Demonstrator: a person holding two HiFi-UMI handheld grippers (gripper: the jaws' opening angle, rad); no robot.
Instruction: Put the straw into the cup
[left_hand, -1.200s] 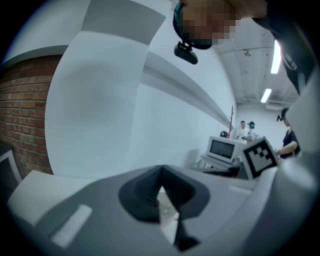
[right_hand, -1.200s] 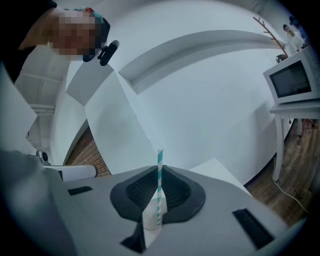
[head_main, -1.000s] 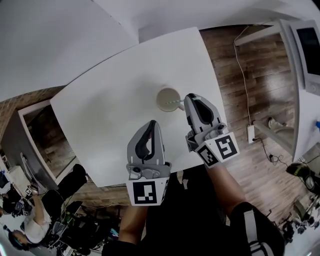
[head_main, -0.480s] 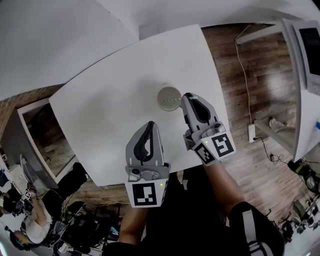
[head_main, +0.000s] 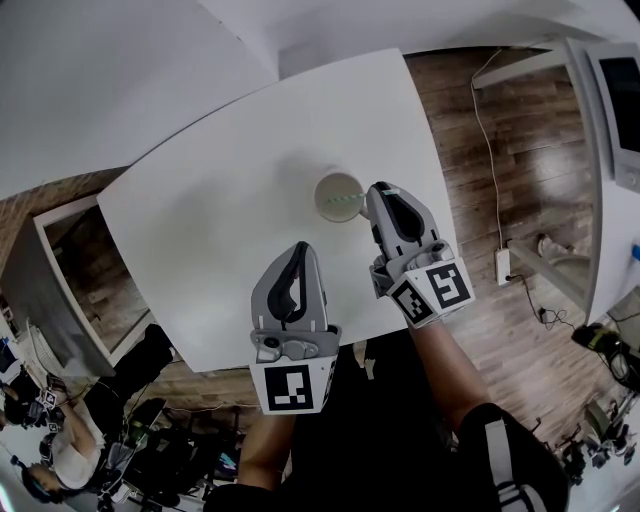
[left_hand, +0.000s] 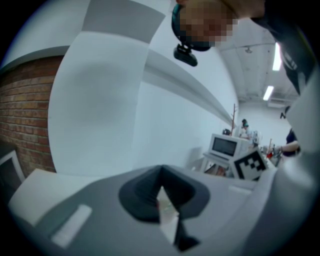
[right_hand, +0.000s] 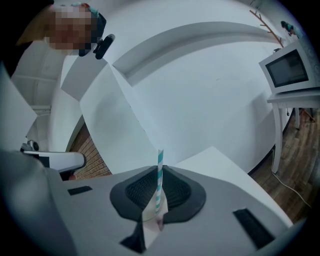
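Observation:
A pale paper cup (head_main: 337, 196) stands upright on the white table (head_main: 220, 200), right of its middle. My right gripper (head_main: 379, 193) is just to the cup's right, shut on a teal-and-white striped straw (head_main: 347, 204) whose free end lies over the cup's mouth. In the right gripper view the straw (right_hand: 159, 176) runs straight out between the shut jaws of the right gripper (right_hand: 159, 172). The left gripper (head_main: 303, 248) hovers near the table's front edge, below and left of the cup, shut with nothing in it. From its own view, the left gripper (left_hand: 161, 172) faces a white wall.
The table's right edge drops to a wooden floor with a power strip (head_main: 501, 268) and cable. A white stand (head_main: 590, 110) is at far right; a microwave (right_hand: 289, 70) sits on it. People and equipment (head_main: 60, 440) are at lower left.
The right gripper with the straw has edged toward the cup and then slightly back right; the straw end stays over the cup. The left gripper has barely moved.

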